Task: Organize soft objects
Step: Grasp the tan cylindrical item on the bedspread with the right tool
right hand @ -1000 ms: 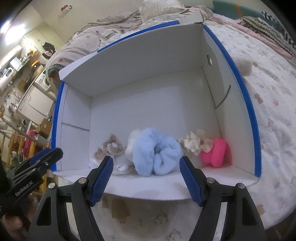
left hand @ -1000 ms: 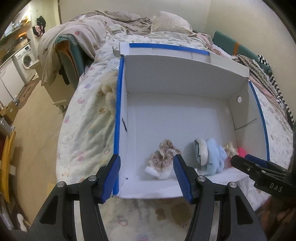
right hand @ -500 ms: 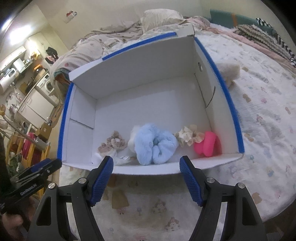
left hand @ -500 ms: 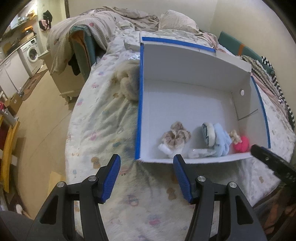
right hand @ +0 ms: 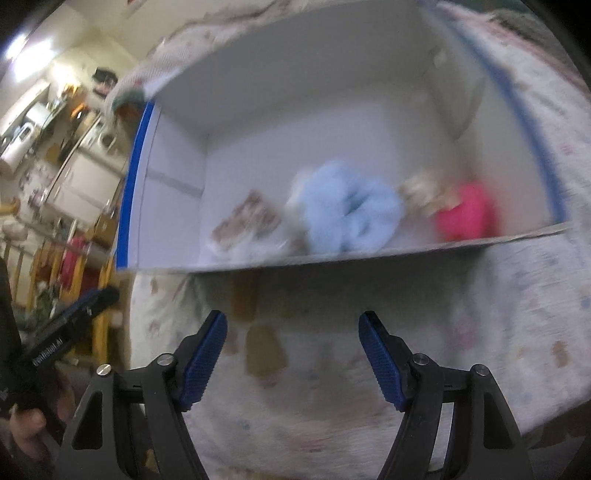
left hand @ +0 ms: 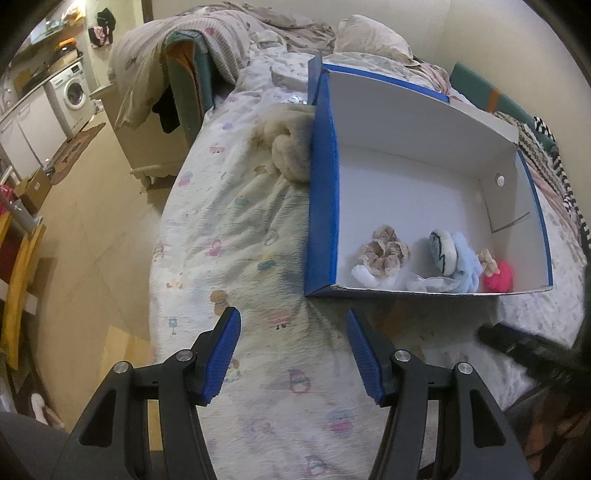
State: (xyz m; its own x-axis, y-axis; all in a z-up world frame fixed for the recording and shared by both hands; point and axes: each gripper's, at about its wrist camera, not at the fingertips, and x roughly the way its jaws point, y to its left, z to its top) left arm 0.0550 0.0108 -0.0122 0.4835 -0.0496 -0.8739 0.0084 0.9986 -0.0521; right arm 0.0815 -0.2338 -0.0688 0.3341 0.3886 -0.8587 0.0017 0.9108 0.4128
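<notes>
A white cardboard box [left hand: 413, 184] with blue outer sides lies on the bed. Along its near wall sit a beige frilly scrunchie [left hand: 384, 251], a light blue fluffy scrunchie [right hand: 351, 210], a small cream scrunchie [left hand: 487, 260] and a pink soft piece [right hand: 465, 212]. A cream fluffy item [left hand: 288, 147] lies on the bedspread against the box's left outer wall. My left gripper [left hand: 293, 328] is open over the bedspread, short of the box's near left corner. My right gripper [right hand: 291, 334] is open too, in front of the box's near wall, with nothing between its fingers.
The patterned bedspread [left hand: 236, 229] drops off to the floor at the left. Crumpled blankets and a pillow [left hand: 369, 35] lie beyond the box. A washing machine [left hand: 74, 90] stands far left. The right wrist view is blurred.
Both grippers have drawn back from the box, which now lies farther ahead. The left gripper has also shifted left, so the cream fluffy item beside the box shows fully.
</notes>
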